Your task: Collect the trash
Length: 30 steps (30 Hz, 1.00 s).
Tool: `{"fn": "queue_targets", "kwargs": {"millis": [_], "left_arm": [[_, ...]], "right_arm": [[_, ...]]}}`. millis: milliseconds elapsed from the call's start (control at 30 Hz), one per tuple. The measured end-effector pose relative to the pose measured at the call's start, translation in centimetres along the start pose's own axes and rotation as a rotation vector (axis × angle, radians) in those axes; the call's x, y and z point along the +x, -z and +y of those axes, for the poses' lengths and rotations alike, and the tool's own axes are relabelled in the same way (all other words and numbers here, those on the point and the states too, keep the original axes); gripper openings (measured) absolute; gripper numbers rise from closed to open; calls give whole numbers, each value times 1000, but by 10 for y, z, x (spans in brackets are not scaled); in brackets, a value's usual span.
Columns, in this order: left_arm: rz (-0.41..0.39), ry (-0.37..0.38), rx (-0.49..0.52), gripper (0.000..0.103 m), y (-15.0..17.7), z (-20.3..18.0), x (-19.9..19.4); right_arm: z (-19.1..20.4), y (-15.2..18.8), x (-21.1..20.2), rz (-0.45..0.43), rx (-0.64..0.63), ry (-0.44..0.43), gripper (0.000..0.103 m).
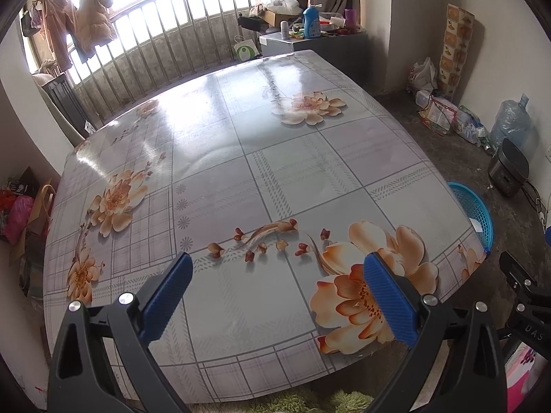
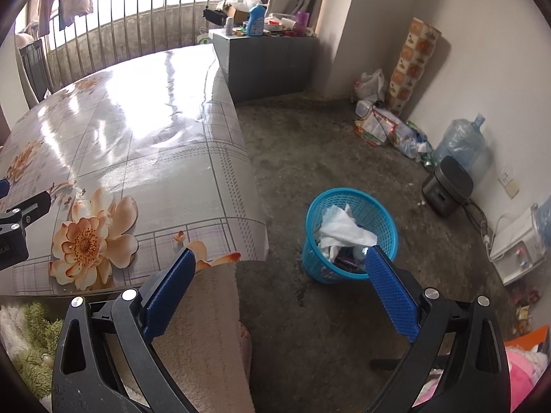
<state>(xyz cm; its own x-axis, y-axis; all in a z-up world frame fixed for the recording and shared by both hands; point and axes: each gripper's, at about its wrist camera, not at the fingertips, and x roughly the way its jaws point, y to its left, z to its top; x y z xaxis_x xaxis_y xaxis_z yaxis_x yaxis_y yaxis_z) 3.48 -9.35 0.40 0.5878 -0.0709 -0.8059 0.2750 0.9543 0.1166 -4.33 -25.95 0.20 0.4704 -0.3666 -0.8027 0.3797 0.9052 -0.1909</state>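
We hold both hand-held grippers agape and empty — left hand-held gripper [image 1: 277, 268] over the bench [image 1: 220, 158], right hand-held gripper [image 2: 280, 263] above the tissue-filled blue basket [image 2: 385, 206]

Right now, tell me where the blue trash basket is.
In the right wrist view the blue basket stands on the floor, right of the table, just beyond the open right gripper, with white tissue inside.

A blue mesh basket [image 2: 351, 234] is stood upright on the floor beside the table, filled with crumpled white paper [image 2: 344, 229].
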Motion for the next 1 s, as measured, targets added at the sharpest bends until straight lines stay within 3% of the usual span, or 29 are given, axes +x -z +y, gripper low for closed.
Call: {"fn": "queue_targets", "kwargs": {"millis": [1000], "left_arm": [[-20, 2, -9, 97, -1, 4, -6]], "right_arm": [[3, -2, -7, -28, -6, 7, 95]]}}
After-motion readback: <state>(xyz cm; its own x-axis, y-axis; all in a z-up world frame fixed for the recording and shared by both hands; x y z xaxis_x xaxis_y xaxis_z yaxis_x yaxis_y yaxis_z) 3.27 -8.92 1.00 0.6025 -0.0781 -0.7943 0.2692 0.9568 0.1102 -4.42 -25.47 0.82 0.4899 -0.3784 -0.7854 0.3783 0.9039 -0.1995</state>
